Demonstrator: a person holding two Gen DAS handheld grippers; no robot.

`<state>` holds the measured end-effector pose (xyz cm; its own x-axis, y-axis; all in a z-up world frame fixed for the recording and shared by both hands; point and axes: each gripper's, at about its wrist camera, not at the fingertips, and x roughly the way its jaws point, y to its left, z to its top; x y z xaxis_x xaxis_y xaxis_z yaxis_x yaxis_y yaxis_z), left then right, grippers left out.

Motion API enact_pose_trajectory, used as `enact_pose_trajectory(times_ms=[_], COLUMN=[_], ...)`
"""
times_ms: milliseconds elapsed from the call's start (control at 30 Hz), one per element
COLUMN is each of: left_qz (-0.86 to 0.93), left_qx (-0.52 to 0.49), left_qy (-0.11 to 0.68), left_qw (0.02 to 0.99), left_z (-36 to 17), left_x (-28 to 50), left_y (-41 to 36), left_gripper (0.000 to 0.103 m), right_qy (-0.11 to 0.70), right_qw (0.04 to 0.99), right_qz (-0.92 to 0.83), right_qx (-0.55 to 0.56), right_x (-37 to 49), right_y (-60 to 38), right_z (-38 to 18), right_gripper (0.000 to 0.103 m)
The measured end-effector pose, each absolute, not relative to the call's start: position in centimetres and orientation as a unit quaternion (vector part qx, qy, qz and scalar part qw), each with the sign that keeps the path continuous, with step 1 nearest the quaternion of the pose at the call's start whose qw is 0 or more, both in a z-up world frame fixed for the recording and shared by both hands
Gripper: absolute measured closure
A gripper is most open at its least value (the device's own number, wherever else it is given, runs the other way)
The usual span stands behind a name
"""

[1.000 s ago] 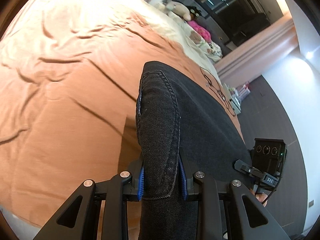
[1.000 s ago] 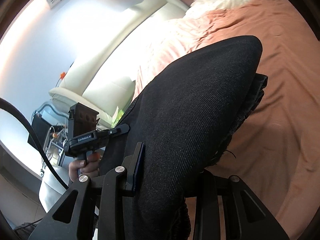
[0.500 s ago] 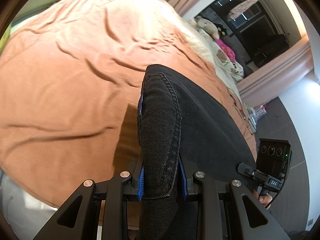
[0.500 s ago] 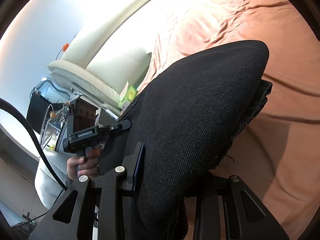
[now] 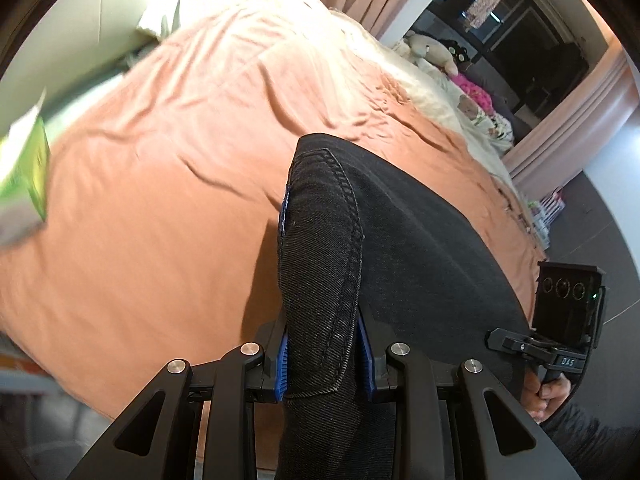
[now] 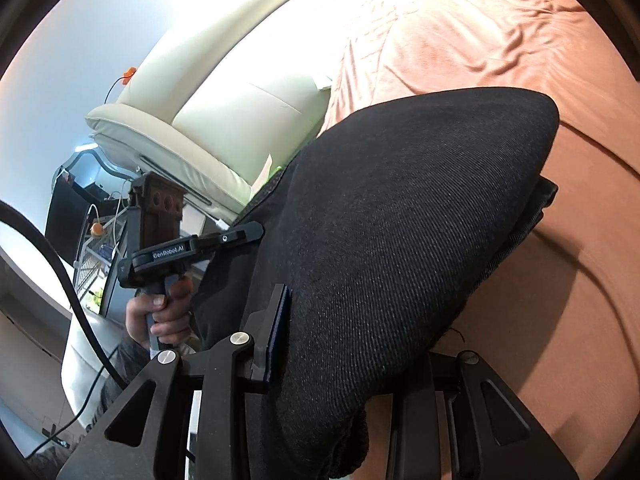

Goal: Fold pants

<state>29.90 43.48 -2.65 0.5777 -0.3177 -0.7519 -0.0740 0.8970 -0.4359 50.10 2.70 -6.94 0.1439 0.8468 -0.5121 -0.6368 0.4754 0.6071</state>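
Black denim pants (image 5: 400, 248) hang stretched between both grippers above an orange bedspread (image 5: 160, 184). My left gripper (image 5: 323, 354) is shut on a stitched seam edge of the pants, blue pads pressing both sides. In the right wrist view the pants (image 6: 400, 220) bulge over my right gripper (image 6: 340, 344), which is shut on a thick fold; only its left blue pad shows, the right one is hidden by cloth. Each view shows the other gripper in a hand: the right one (image 5: 560, 320), the left one (image 6: 168, 236).
A cream headboard (image 6: 224, 120) and a cluttered bedside area (image 6: 92, 240) lie left of the bed. Plush toys and pillows (image 5: 448, 64) sit at the far bedside. A green-and-white box (image 5: 24, 176) is at the left edge. Dark floor (image 5: 592, 208) runs on the right.
Both grippers have carried the pants sideways across the bed; the headboard side and the green box have come into view. The grips are unchanged.
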Motion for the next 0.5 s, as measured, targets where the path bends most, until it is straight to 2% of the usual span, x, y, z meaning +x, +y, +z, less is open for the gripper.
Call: enact_pose_trajectory(times_ms=[200, 500], left_qz=[-0.057, -0.028], left_qx=[-0.18, -0.164], left_qy=[0.461, 0.463], left_qw=[0.867, 0.871], left_z=[-1.3, -2.7], left_x=[31.9, 32.7], left_y=[48.0, 54.3], left_gripper=[0.073, 0.073], right_qy=[0.419, 0.426], right_qw=[0.745, 0.736], right_qz=[0.507, 0.514], right_qx=[0.111, 0.114], right_x=[51.2, 52.7], right_y=[7.3, 12.8], right_z=[-7.2, -9.4], right_gripper=[0.075, 0.075])
